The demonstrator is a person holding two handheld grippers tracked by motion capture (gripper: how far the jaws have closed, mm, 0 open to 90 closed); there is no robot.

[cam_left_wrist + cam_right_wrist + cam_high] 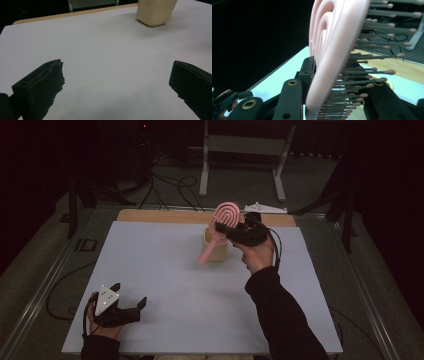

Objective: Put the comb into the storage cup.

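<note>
above beige cup (215, 246), right gripper (223, 231) jaws clamp pink hairbrush (223, 222); left gripper (131, 299) jaws wide open, empty; no writing legible.

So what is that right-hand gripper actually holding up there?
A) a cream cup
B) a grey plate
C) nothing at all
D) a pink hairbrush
D: the right gripper is clamped on the head of the pink hairbrush, its handle slanting down in front of the cream cup; the right gripper view shows the bristles between the jaws.

Dim room, lit tabletop, blurry closeups
</note>
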